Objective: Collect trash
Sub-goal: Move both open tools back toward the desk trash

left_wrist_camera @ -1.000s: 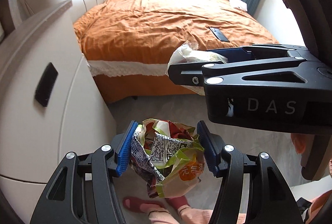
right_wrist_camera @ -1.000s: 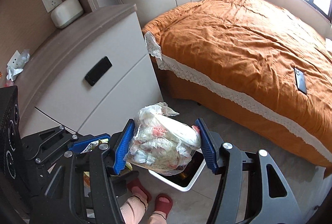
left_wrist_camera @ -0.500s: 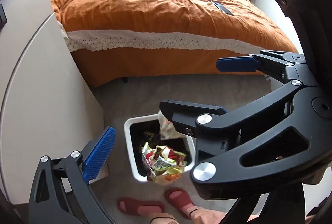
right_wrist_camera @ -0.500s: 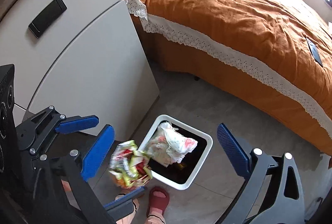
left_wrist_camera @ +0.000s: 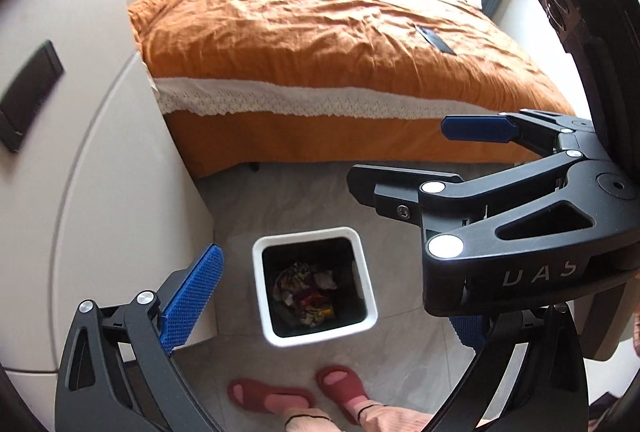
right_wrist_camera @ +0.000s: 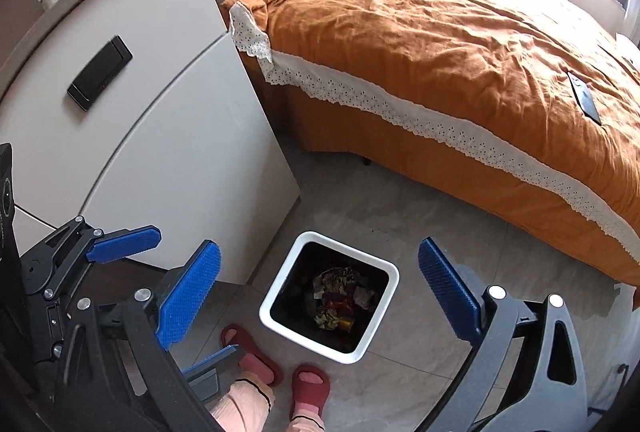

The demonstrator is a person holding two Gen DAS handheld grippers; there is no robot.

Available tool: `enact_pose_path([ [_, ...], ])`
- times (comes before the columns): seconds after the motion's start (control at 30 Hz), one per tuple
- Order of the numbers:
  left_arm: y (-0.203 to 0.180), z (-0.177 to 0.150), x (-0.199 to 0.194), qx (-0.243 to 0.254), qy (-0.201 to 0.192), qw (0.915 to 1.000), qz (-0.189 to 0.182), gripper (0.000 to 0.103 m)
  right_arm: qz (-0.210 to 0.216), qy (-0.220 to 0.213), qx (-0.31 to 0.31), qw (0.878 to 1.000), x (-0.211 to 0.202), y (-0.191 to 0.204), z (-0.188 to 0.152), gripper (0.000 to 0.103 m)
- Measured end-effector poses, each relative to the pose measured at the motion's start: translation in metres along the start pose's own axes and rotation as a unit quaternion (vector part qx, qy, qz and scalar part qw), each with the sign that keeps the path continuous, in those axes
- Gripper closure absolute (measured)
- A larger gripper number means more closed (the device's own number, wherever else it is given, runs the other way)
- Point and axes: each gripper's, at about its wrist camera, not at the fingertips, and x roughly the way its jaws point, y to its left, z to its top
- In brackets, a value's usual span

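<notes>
A white square trash bin [left_wrist_camera: 362, 328] [right_wrist_camera: 276, 284] stands on the grey floor beside the nightstand. Crumpled wrappers and a bag of trash [left_wrist_camera: 306, 292] [right_wrist_camera: 338, 298] lie at its bottom. My left gripper [left_wrist_camera: 328, 304] is open and empty above the bin; its right finger is partly hidden behind the right gripper's body. My right gripper [right_wrist_camera: 320, 302] is open and empty, also above the bin. The right gripper [left_wrist_camera: 452, 152] shows in the left wrist view at right, jaws apart. The left gripper [right_wrist_camera: 168, 296] shows at lower left in the right wrist view.
A white nightstand [right_wrist_camera: 132, 120] stands left of the bin. A bed with an orange cover [left_wrist_camera: 328, 32] [right_wrist_camera: 460, 32] lies beyond, a dark phone [left_wrist_camera: 434, 39] [right_wrist_camera: 585, 98] on it. The person's feet in red slippers [left_wrist_camera: 300, 392] [right_wrist_camera: 280, 376] stand just before the bin.
Both grippers opened and let go of their trash. The snack wrapper and the plastic bag fell into the bin and now lie at its bottom. Both grippers rose a little.
</notes>
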Motion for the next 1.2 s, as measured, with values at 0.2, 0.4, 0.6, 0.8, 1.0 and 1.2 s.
enact_pose_path([
  [0.2, -0.003, 0.023, -0.066, -0.023, -0.044, 0.9985, 0.023, 0.005, 0.015, -0.058, -0.019, 0.998, -0.064, 0.019, 0.025, 0.004],
  [0.4, -0.003, 0.038, -0.131, -0.047, -0.09, 0.9927, 0.066, 0.005, 0.046, -0.105, -0.043, 0.993, -0.119, 0.04, 0.047, 0.004],
  [0.6, 0.005, 0.04, -0.187, -0.08, -0.128, 0.9808, 0.124, 0.005, 0.089, -0.143, -0.09, 0.982, -0.156, 0.073, 0.067, 0.004],
  [0.8, 0.022, 0.024, -0.243, -0.121, -0.152, 0.9621, 0.191, 0.005, 0.145, -0.163, -0.15, 0.964, -0.179, 0.126, 0.084, 0.004],
  [1.0, 0.054, -0.006, -0.302, -0.167, -0.173, 0.9362, 0.256, 0.005, 0.195, -0.174, -0.214, 0.941, -0.197, 0.191, 0.094, 0.004],
  [1.2, 0.107, -0.053, -0.359, -0.22, -0.182, 0.9085, 0.305, 0.005, 0.232, -0.177, -0.271, 0.917, -0.205, 0.264, 0.091, 0.004],
])
